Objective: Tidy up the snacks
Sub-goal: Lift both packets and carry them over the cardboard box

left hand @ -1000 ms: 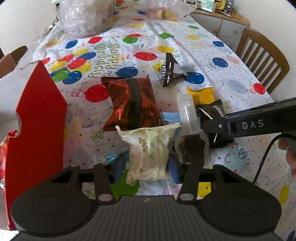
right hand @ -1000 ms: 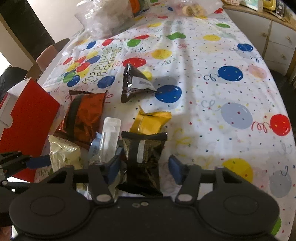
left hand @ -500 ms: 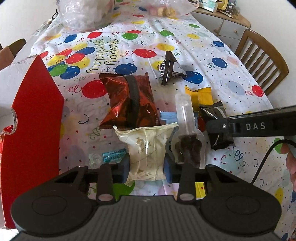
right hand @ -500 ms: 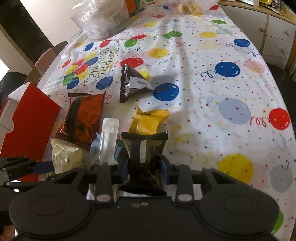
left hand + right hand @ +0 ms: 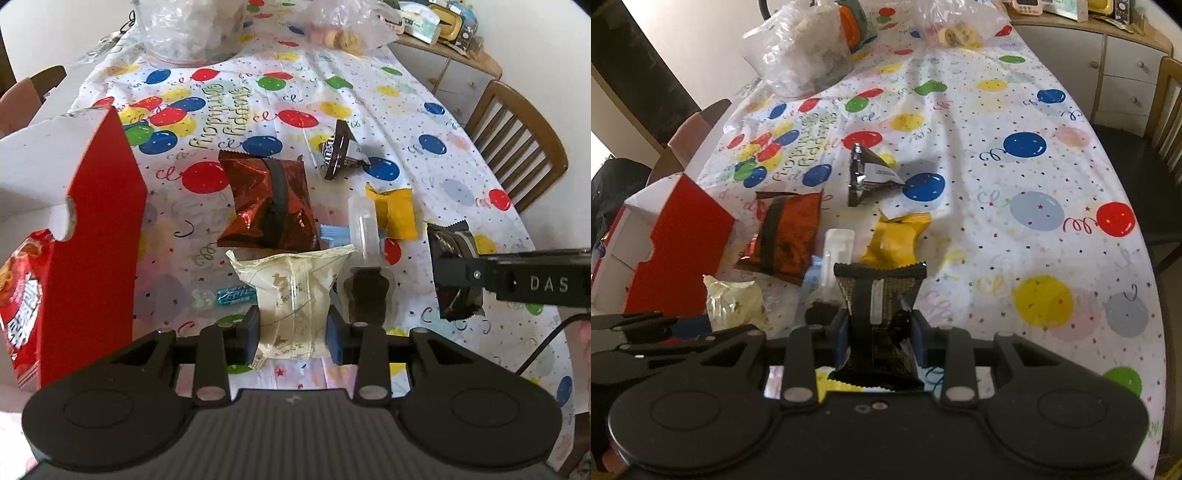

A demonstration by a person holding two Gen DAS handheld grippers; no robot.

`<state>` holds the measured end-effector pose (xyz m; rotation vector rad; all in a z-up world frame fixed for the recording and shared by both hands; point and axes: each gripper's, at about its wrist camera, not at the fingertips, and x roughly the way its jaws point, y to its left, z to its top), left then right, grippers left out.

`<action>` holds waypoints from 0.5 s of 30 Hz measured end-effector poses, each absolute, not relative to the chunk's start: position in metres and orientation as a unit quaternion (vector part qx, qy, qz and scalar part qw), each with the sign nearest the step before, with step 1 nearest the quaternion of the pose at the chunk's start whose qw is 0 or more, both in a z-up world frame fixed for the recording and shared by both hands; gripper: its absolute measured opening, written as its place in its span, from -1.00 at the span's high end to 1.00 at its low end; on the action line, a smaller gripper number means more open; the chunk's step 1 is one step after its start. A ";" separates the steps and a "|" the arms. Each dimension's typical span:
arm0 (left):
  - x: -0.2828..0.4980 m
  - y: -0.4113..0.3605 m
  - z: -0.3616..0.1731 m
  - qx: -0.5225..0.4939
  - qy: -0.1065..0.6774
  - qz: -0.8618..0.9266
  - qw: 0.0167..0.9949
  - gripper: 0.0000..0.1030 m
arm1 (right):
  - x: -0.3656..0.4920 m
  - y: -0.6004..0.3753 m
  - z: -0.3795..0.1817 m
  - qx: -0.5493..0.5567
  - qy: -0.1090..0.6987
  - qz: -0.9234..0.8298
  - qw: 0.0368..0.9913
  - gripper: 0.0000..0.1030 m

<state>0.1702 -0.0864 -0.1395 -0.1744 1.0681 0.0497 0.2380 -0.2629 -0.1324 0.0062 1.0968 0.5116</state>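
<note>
My left gripper (image 5: 292, 334) is shut on a cream snack packet (image 5: 291, 295), raised a little off the balloon-print tablecloth (image 5: 424, 110). My right gripper (image 5: 881, 338) is shut on a dark brown snack packet (image 5: 881, 295), which is also lifted; the dark brown snack packet (image 5: 456, 273) shows at the right of the left wrist view beside the other gripper's black arm. On the cloth lie a red-brown foil packet (image 5: 269, 201), a yellow packet (image 5: 395, 212), a clear tube with dark contents (image 5: 365, 258) and a small dark triangular packet (image 5: 341, 151).
An open red and white box (image 5: 92, 236) stands at the left with a red snack bag (image 5: 22, 310) beside it. A small blue candy wrapper (image 5: 236, 295) lies near the box. Clear plastic bags (image 5: 188, 26) sit at the far end. A wooden chair (image 5: 517, 147) stands at the right.
Both grippers closed on their packets, the left on the cream one, the right on the dark brown one, and both have risen a little off the cloth.
</note>
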 end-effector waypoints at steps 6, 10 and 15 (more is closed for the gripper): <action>0.156 -0.077 -0.120 -0.095 0.509 0.023 0.855 0.32 | 0.216 -0.255 -0.114 -0.008 0.509 0.242 0.826 0.39; 0.145 -0.071 -0.109 -0.102 0.508 0.019 0.855 0.32 | 0.202 -0.248 -0.103 -0.010 0.507 0.247 0.826 0.39; 0.129 -0.057 -0.090 -0.110 0.500 0.013 0.859 0.32 | 0.186 -0.235 -0.087 -0.010 0.497 0.256 0.829 0.38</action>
